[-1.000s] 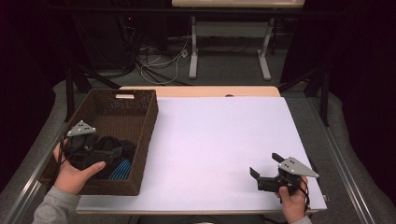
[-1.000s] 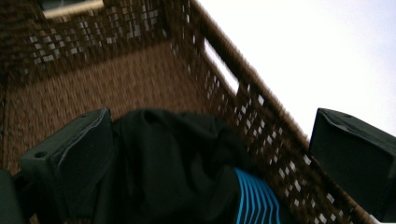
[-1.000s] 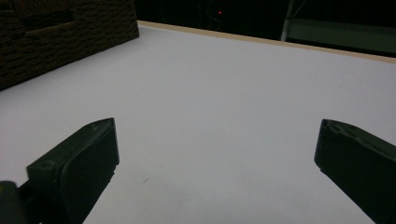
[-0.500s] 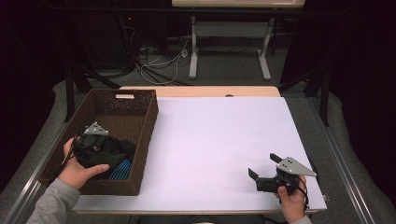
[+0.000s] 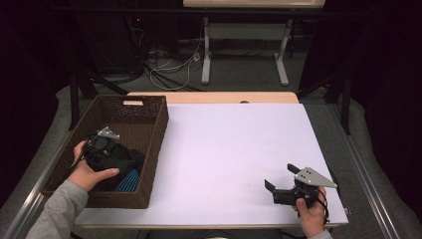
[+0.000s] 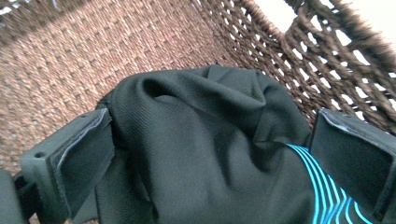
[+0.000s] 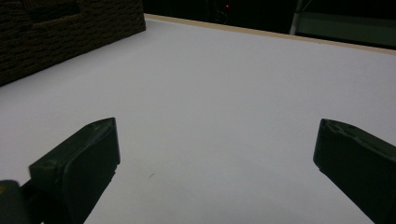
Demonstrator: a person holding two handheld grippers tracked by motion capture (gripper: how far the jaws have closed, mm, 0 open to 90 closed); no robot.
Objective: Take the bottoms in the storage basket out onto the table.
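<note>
My left gripper has dropped deeper into wicker basket, jaws spread around black garment, not yet clamped; right gripper idle, released; pinch comes next

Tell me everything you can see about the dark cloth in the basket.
The dark cloth is black woven fabric with thin bright blue stripes along one part. It lies crumpled in folds in the near end of the brown wicker basket, against its wall. The left gripper has its jaws open on either side of the bunched cloth.
</note>
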